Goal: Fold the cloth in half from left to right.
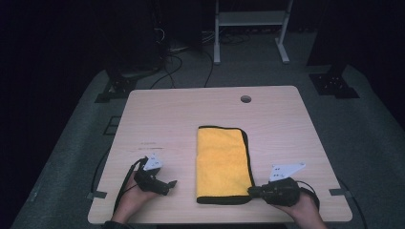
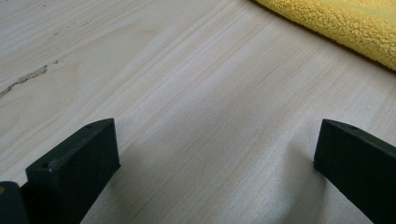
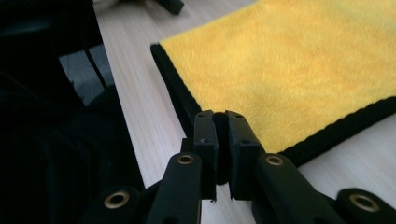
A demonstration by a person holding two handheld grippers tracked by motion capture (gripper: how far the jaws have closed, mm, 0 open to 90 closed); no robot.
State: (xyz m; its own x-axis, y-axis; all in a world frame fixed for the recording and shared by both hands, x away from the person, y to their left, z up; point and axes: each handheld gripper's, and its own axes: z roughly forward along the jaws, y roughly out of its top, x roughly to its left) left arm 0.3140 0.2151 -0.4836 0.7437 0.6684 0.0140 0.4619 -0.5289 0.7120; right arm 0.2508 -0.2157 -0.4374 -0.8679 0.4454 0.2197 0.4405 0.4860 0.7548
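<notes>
Yellow fluffy folded cloth with a black edge [image 1: 222,163]: lying flat on the pale wooden table [image 1: 162,114], in the middle and toward the near side.
Long way of the cloth: running from near to far, short way from left to right.
Near right corner of the cloth [image 3: 280,151]: right at the tips of the right black gripper [image 1: 252,191], touching or pinched.
Right black gripper up close [image 3: 221,122]: jaws pressed together, looks clamped on the black edge at that corner; hard to see any cloth between the tips, so a thin pinch at most.
Left black gripper [image 1: 169,184]: jaws wide apart, holding nothing, bare wood between them in the left gripper view.
Way from left gripper to cloth: off to the right, a small strip of bare table [image 2: 201,93] in between, fluffy yellow edge [image 2: 345,28] showing far ahead of the jaws.
Nearer hand: right one, already at the cloth; left one close by but apart.
Likely step now: grabbing the near corners to fold.
Next move, a guess: left gripper sliding right to the near left corner [image 1: 198,199], then both lifting the near edge away toward the far edge, along the long way.
Thing to watch: thin grip on the right could slip when lifted.
</notes>
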